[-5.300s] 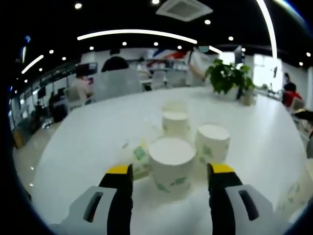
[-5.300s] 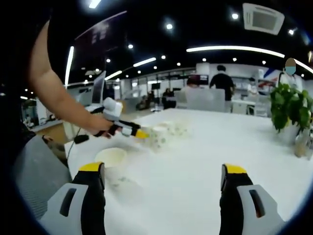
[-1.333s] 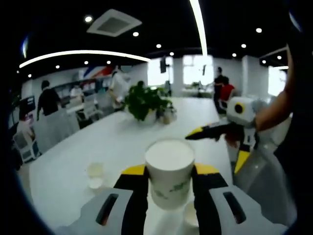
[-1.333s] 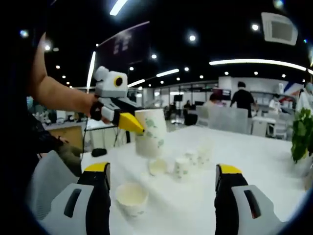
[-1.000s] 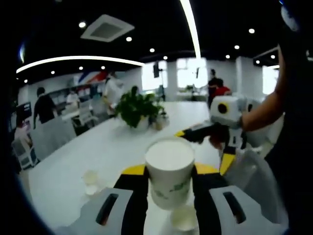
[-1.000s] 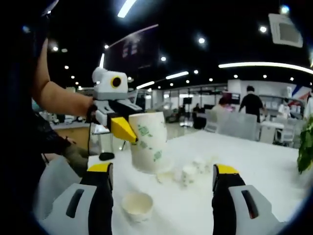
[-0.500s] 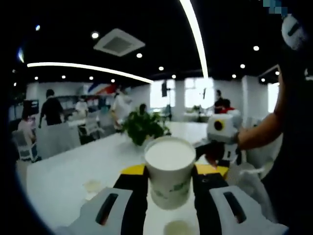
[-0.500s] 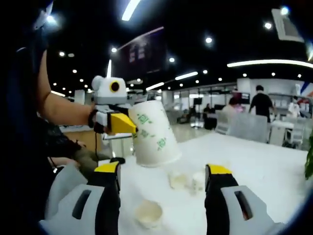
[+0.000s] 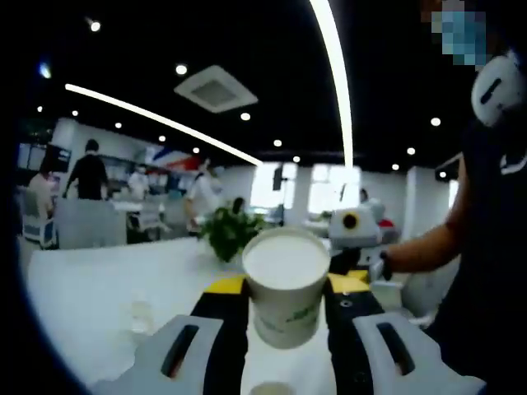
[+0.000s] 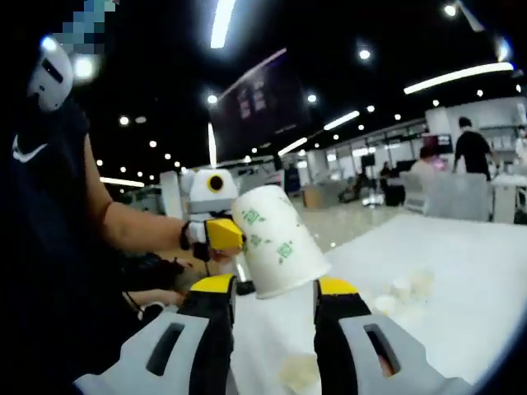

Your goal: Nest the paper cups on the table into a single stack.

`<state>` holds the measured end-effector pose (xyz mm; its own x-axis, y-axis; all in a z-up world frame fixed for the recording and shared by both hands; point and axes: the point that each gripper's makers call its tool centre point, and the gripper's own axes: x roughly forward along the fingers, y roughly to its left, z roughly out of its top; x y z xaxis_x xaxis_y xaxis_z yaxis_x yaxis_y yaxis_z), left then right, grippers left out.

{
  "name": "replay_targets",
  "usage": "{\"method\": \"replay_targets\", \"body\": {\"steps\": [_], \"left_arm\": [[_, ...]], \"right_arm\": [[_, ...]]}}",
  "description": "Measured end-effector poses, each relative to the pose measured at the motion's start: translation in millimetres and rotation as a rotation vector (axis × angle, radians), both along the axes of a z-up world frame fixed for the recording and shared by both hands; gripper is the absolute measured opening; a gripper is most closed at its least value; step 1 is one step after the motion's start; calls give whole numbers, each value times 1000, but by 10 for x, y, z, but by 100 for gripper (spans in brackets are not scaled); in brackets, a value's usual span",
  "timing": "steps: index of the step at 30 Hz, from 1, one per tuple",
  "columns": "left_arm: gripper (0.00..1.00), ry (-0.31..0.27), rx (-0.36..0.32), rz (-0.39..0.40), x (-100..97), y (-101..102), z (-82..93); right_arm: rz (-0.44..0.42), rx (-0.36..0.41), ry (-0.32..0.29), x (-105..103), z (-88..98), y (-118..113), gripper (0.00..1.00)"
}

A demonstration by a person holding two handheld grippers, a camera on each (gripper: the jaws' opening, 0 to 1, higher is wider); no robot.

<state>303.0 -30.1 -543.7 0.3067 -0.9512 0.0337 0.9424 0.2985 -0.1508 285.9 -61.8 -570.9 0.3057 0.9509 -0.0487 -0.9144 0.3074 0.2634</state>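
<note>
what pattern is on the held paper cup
White with green leaf prints on the paper cup, clearest in the right gripper view.

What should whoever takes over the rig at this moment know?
Left hand-held gripper: shut on a paper cup, held upright in the air.
Right hand-held gripper: jaws on either side of that cup's base; contact can't be judged.
On the table: one loose cup near the right gripper's jaws, a few small cups farther off.
Done: one cup lifted.
Left: nest every cup into a single stack.
</note>
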Motion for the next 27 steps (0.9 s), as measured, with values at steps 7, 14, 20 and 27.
{"method": "replay_targets", "body": {"steps": [7, 14, 20, 27], "left_arm": [[34, 14, 52, -69, -110, 61, -85], [35, 14, 105, -104, -141, 74, -173], [34, 11, 93, -119, -159, 61, -149], [52, 17, 119, -71, -73, 62, -206]], "right_arm": [[38, 54, 10, -67, 142, 24, 26], [74, 84, -2, -119, 236, 38, 12], [118, 111, 15, -189, 323, 33, 4], [137, 88, -16, -222, 429, 44, 0]]}}
